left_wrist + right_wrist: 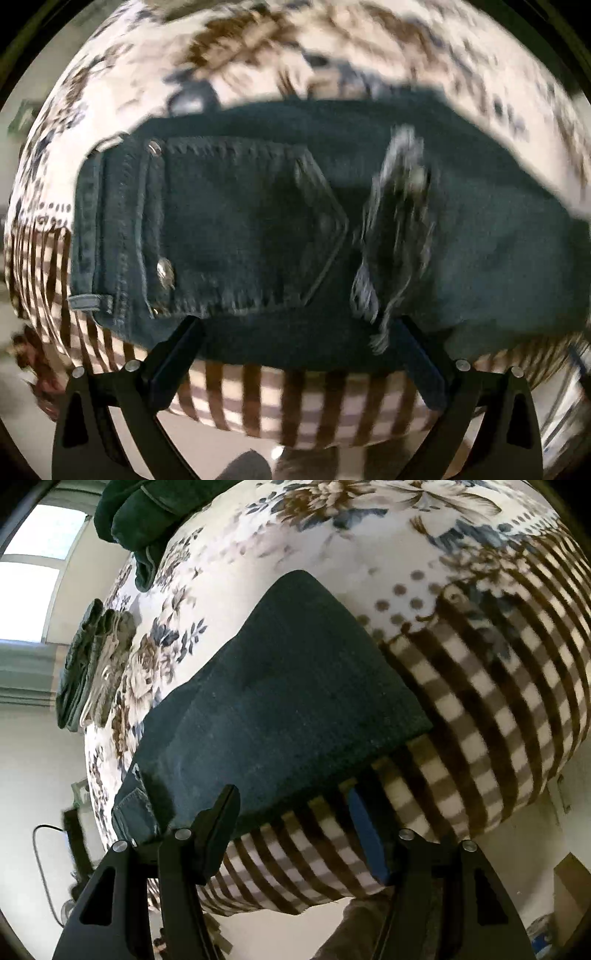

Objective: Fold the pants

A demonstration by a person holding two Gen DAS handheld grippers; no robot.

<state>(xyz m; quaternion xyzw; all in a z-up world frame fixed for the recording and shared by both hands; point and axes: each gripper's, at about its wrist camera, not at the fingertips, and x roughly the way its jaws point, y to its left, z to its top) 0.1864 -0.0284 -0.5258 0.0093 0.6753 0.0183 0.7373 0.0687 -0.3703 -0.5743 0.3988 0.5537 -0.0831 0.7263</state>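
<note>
1. Dark jeans (295, 221) are laid flat on a floral-and-checked blanket (480, 709), near its front edge; they appear already folded at least once (judged). Back pocket w/ rivets and waistband are seen at the left in the left wrist view.
2. A frayed strip (399, 221), prob. a ripped part or raw hem, lies across the denim to the right of the pocket; blurred, so which cannot be told.
3. Left gripper (299, 332) is held w/ fingers spread wide over the near edge of the jeans; nothing is pinched.
4. Right gripper (295, 812) is likewise spread apart; its left finger (218, 830) overlaps the near denim edge, the other is over bare blanket.
5. Next fold (judged): all layers at the near edge should be pinched together by each gripper, not only the top one.
6. Edges should be lifted evenly and carried over in line, so the fold lands square.
7. Other folded garments (96, 664) lie well apart at the far side; no interference expected.
</note>
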